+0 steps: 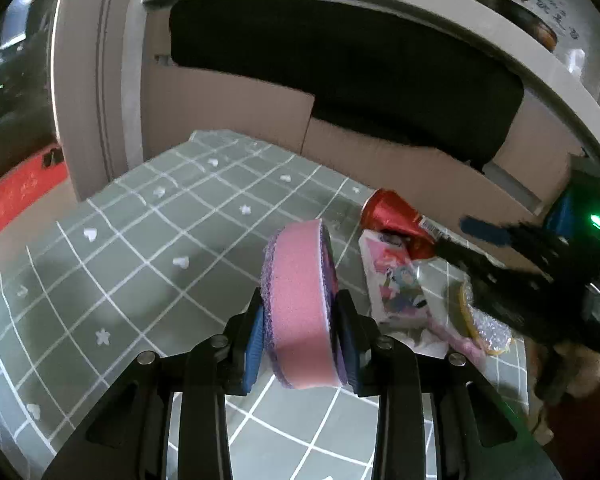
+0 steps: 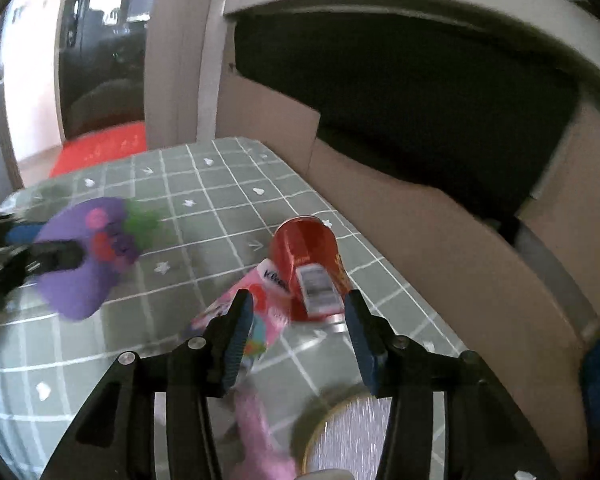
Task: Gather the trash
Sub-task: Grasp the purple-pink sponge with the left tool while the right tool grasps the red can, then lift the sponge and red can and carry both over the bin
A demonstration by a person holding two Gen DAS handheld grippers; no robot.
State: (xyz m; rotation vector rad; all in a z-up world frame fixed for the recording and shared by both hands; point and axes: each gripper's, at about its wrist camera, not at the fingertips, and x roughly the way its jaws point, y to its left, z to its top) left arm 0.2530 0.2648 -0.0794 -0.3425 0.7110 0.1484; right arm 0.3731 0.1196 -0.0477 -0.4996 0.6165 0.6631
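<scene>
My left gripper is shut on a pink and purple sponge and holds it above the green checked tablecloth. The sponge also shows blurred in the right wrist view. My right gripper is open above the table, its fingers on either side of a lying red can and just short of it. It appears blurred in the left wrist view. A pink tissue packet lies next to the can. The can and packet show in the left wrist view too.
A large open cardboard box with a dark inside stands along the table's far edge. A clear wrapper with a yellow rim lies near the packet, and shows in the right wrist view. A red mat lies on the floor beyond.
</scene>
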